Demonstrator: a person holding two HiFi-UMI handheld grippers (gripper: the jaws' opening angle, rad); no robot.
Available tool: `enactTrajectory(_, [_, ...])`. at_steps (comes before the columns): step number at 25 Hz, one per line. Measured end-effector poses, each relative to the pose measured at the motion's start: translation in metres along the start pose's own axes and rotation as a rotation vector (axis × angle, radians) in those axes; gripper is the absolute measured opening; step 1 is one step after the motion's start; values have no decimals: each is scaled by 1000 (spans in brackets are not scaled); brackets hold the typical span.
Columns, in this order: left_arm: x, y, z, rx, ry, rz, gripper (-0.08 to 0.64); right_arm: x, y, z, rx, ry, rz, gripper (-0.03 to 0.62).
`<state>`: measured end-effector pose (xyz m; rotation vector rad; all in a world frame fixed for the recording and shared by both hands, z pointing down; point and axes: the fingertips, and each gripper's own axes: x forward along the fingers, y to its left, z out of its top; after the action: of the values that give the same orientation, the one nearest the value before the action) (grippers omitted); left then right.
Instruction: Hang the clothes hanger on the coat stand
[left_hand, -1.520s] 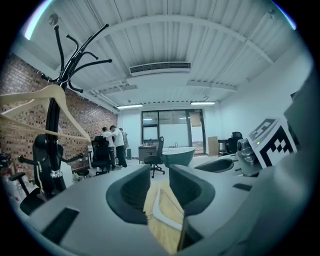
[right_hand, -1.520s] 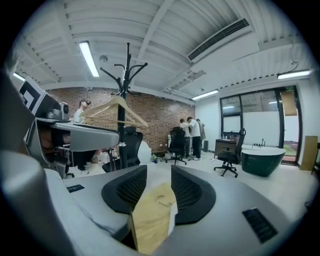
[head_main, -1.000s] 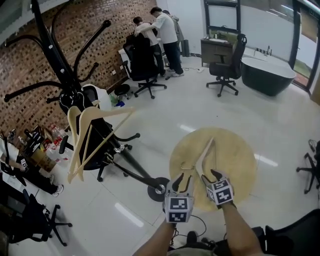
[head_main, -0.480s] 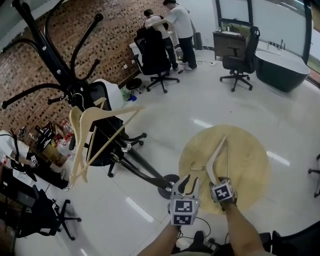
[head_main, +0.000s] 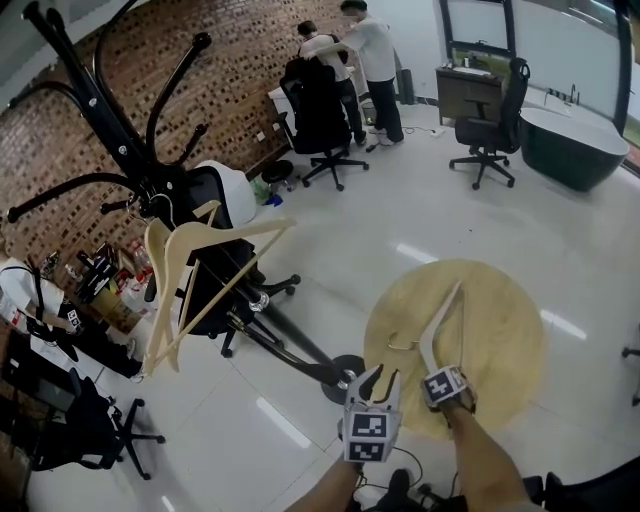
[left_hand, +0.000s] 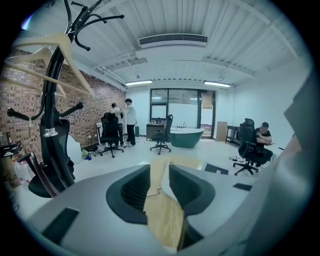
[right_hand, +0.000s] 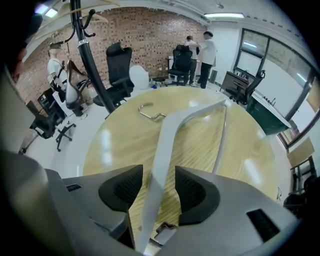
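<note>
I see a round pale wooden counter (head_main: 505, 335) standing on the glossy white floor (head_main: 330, 240). A white clothes hanger (head_main: 443, 315) lies on its near left part, its metal hook pointing left. The black coat stand (head_main: 110, 120) rises from the floor just left of it.

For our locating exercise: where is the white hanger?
Head view, lower right: the white hanger lies on the round table, one arm between the right gripper's open jaws.

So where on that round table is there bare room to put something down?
On the table, the right half beyond the hanger is bare, and so is the far side past its hook. The near edge is crowded: the right gripper straddles the hanger, with the left gripper alongside.
</note>
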<state>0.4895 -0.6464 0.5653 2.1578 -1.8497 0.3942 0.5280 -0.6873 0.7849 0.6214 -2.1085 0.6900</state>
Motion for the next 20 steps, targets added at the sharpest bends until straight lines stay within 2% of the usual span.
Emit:
enactTrajectory(1, [1,1,-1,0,4,0,117,2,-1,1,-7,13,-5,175])
enactTrajectory(2, [1,1,-3,0,8,0,117,-3,-14,-5,-24,64,-76,175])
enactTrajectory(4, [1,1,-4,-5,15,0,117,-16,-54,-27,-81,203,-277,175])
enactTrajectory(5, [1,1,-3,-7,14,0,117,-18,-67,-34,-113,244,-332,175])
enactTrajectory(6, [2,1,-2,-7,11,0,117,-17,-74,-37,-134,262,-351,176])
enactTrajectory(13, [8,-2,0,-7,6,-12,117,-14,-73,-33,-157,258,-336,177])
enactTrajectory(17, [8,0,-4,-16,19,-7,117,-14,-67,-33,-198,274,-337,113])
enactTrajectory(20, [4,4,-2,-16,17,1,117,-15,-61,-35,-116,257,-334,101])
